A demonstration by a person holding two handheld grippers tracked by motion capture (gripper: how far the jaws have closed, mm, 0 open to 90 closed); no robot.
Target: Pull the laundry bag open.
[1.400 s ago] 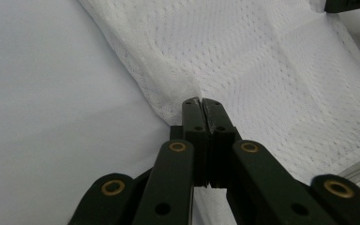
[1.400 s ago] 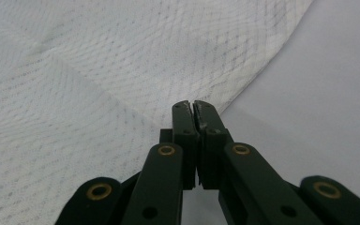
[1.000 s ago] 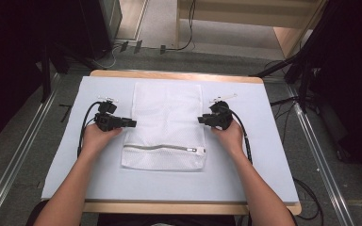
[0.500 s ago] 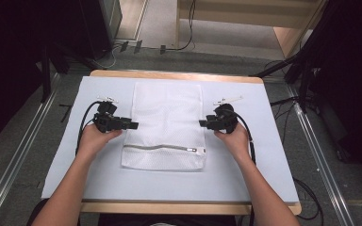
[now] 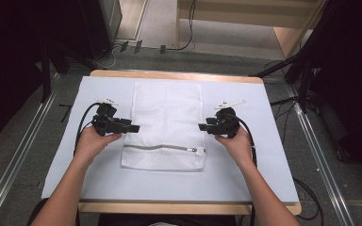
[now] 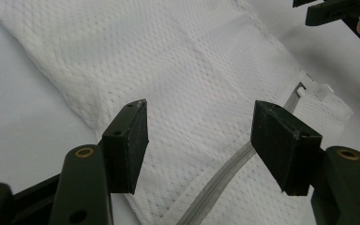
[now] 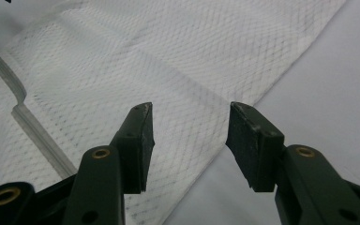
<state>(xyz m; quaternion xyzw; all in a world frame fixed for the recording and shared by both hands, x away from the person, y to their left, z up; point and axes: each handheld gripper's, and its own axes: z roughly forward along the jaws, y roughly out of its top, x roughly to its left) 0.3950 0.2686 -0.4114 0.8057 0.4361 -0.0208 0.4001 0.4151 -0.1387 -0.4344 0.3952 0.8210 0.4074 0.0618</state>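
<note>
A white mesh laundry bag (image 5: 166, 123) lay flat on the pale blue mat (image 5: 42, 155) that covered the table (image 5: 179, 75), its long side running away from the person, roughly in the middle of the mat. A grey zipper (image 5: 162, 148) crossed it near the person's end, with the pull at the bag's right edge.

The high view gave the whole layout: the left gripper (image 5: 131, 127) reached in at the bag's left edge, just above the zipper line, and the right gripper (image 5: 201, 126) sat at the bag's right edge at about the same level, the two pointing toward each other across the bag. Whether either touched the fabric could not be told from there.

The left gripper view (image 6: 199, 140) showed what the high view could not: its jaws stood wide apart with nothing between them, over the mesh, with the zipper (image 6: 225, 173) running under the right jaw and the bag's edge beside the left one. The other gripper's tip showed at the top right corner.

The right gripper view (image 7: 190, 140) showed its jaws also apart and empty, straddling the bag's edge, one over mesh (image 7: 168, 61), one over bare mat (image 7: 337, 93).
</note>
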